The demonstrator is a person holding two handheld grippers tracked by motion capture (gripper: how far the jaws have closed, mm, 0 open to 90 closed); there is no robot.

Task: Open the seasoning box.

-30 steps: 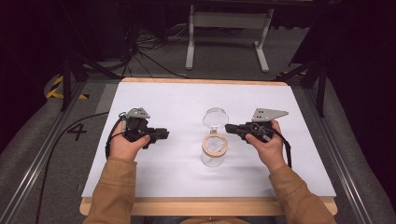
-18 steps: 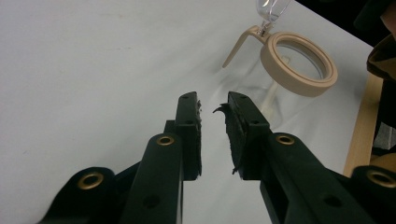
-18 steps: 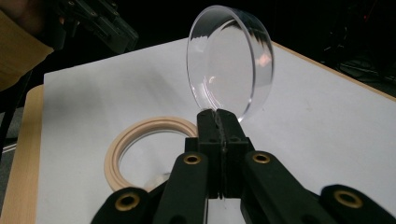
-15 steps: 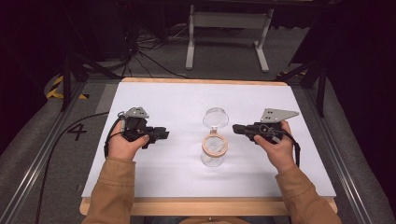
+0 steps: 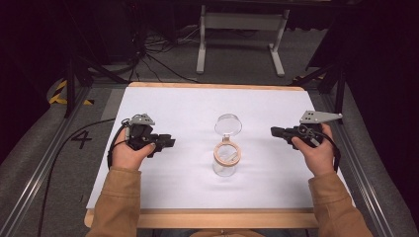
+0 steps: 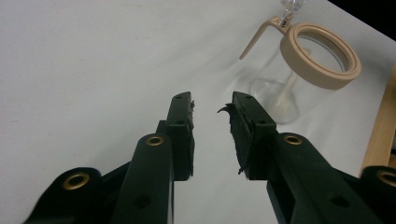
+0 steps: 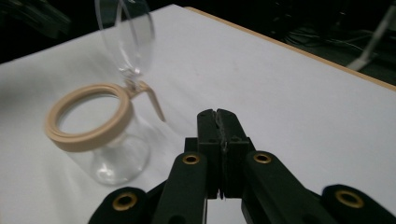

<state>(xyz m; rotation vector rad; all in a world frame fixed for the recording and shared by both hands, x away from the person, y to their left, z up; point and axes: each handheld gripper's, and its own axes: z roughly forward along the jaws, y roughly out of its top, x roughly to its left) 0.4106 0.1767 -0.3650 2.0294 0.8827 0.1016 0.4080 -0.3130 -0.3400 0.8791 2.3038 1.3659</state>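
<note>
Glass jar [image 6: 299, 79] cut off at the top edge of the left gripper view: open lid [image 6: 292, 5] shown as a sliver only, hinge barely in frame. In the right gripper view, lid [image 7: 127, 32] clipped by the top edge and blurred. Surface [image 7: 299, 84] cut off at the left and bottom edges there. Left claw [image 5: 165, 143] in the high view too small to judge the gap. Forearms cut off at the bottom edge. Background beyond the surface too dark to resolve.

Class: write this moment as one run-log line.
jar: lid open, upright, untouched | left gripper: opening, empty | right gripper: shut, empty, beside jar
</note>
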